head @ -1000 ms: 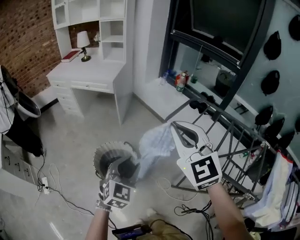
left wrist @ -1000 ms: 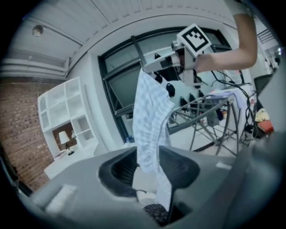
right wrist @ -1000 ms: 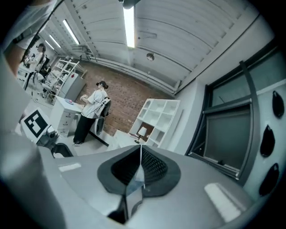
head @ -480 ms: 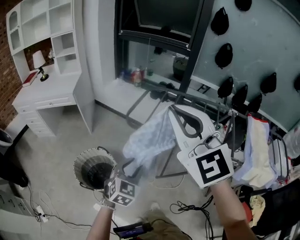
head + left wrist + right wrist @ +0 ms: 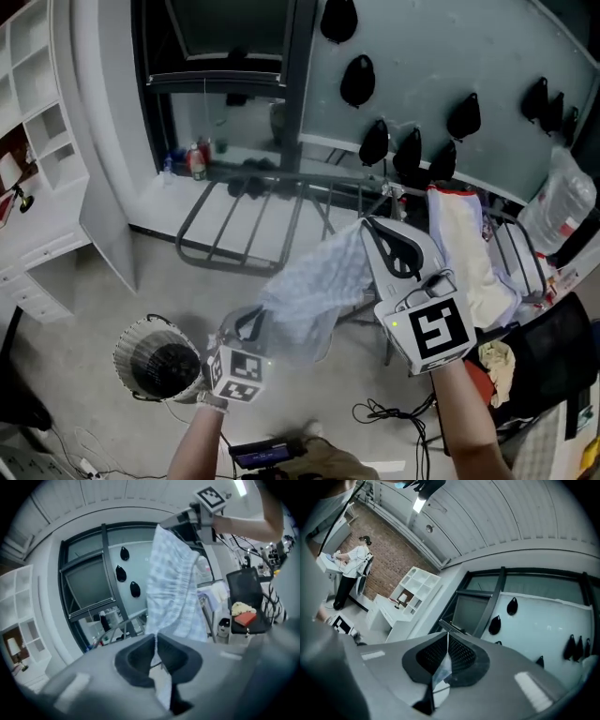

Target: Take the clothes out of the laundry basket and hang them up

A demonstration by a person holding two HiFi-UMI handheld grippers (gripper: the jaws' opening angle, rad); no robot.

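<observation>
The right gripper (image 5: 369, 228) has its jaws closed on one upper edge of a pale blue-and-white checked fabric garment (image 5: 314, 291). In the right gripper view a thin fold of the cloth is pinched between the two dark ribbed pads and comes out behind them, toward the camera. The left gripper (image 5: 251, 325) has just been closing its jaws. In the left gripper view they are now narrow and pressed on a lower edge of the same garment, with a strip of cloth running back between the pads. From the left jaws the garment goes up and ahead as a wide sheet to the right jaws, which are higher and farther away. So the garment is held in the air, spread between the two pairs of jaws.

Below the left jaws and to their left, a round white ribbed laundry basket (image 5: 124, 370) with a dark inside stands on the grey floor (image 5: 66, 300), apart from the garment. Ahead of both pairs of jaws is a dark metal tube drying rack (image 5: 239, 220). Just to the right of the right jaws, white and cream clothes (image 5: 459, 253) hang over this rack. Whether the garment touches the rack, I cannot tell.
</observation>
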